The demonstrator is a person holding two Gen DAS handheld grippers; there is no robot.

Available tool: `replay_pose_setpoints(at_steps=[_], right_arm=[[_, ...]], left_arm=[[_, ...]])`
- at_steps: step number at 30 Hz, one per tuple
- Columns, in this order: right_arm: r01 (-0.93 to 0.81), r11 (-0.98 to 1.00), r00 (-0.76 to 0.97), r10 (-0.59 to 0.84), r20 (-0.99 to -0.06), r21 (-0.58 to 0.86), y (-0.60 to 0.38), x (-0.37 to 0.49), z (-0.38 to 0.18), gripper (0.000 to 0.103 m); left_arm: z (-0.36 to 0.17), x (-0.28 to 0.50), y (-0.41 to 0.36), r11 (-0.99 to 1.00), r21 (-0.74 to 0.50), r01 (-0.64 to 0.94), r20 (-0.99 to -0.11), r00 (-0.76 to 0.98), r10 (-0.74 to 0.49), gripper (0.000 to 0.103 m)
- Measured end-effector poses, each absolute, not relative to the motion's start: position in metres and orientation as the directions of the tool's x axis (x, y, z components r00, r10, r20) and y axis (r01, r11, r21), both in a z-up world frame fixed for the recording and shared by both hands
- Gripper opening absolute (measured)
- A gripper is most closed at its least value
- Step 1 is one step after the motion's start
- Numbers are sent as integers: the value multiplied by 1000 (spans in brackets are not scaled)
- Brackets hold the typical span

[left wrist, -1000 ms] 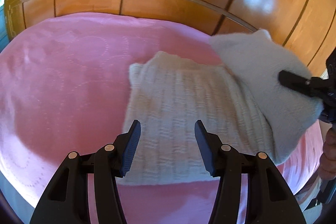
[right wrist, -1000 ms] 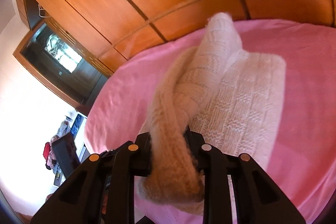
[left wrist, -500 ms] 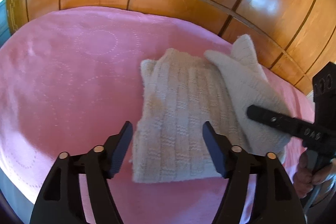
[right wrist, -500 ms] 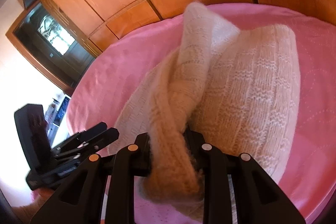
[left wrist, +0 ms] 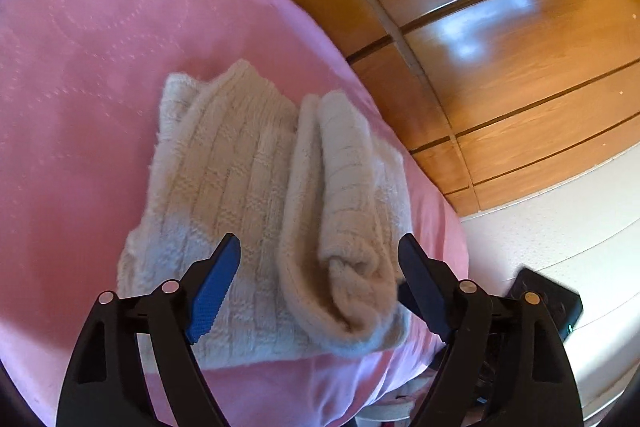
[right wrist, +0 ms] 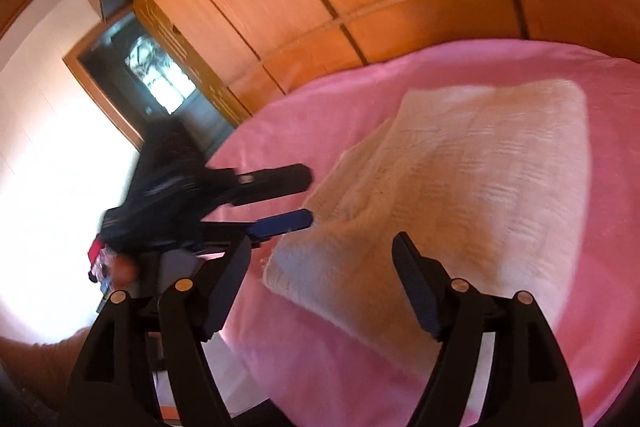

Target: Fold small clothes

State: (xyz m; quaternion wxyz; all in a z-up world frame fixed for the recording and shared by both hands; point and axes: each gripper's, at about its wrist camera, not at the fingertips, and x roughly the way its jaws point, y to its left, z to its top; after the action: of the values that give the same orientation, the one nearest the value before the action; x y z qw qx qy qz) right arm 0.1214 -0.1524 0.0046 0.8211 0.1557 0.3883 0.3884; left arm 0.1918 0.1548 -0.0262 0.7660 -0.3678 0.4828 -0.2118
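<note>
Wooden panelled wall (left wrist: 500, 75) fills the background of both wrist views, glossy, with bright reflections.

Pink bedspread (left wrist: 88, 75) covers the work surface; faint stitched circle pattern shows in the left wrist view. Its edge drops off at the lower right of that view.

Cream knitted garment (left wrist: 248, 195) lies on the bedspread near that edge, folded into a rough rectangle. One part is doubled over along the right side and sits on top as a thick rolled ridge. In the right wrist view the same garment (right wrist: 480, 187) reads as a flat, slightly blurred pad with a fuzzy near corner.

Left gripper (left wrist: 320, 283): jaws spread wide, blue pads facing in, nothing between them in contact; they hover above the near end of the rolled ridge. From the right wrist view the left gripper (right wrist: 288, 199) appears side-on and motion-blurred, fingertips just beside the garment's left edge; contact cannot be told.

Right gripper (right wrist: 322, 283): jaws spread, holding nothing, positioned over the near corner of the garment.

Dark flat device (left wrist: 548, 303) sits at the right, off the bed.
</note>
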Motion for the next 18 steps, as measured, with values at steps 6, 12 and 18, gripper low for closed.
replay_pose_setpoints(at_steps=[6, 12, 18], right_arm=[[-435, 710, 491, 702, -515, 553, -213, 90, 3, 80], [-294, 778, 550, 613, -567, 556, -261, 73, -18, 83], [-230, 807, 572, 564, -596, 544, -276, 68, -24, 83]], left_arm=[[-31, 210, 138, 610, -792, -23, -569, 390, -724, 80], [-40, 229, 102, 634, -773, 16, -598, 312, -738, 72], [-11, 228, 77, 770, -625, 125, -682, 392, -617, 22]])
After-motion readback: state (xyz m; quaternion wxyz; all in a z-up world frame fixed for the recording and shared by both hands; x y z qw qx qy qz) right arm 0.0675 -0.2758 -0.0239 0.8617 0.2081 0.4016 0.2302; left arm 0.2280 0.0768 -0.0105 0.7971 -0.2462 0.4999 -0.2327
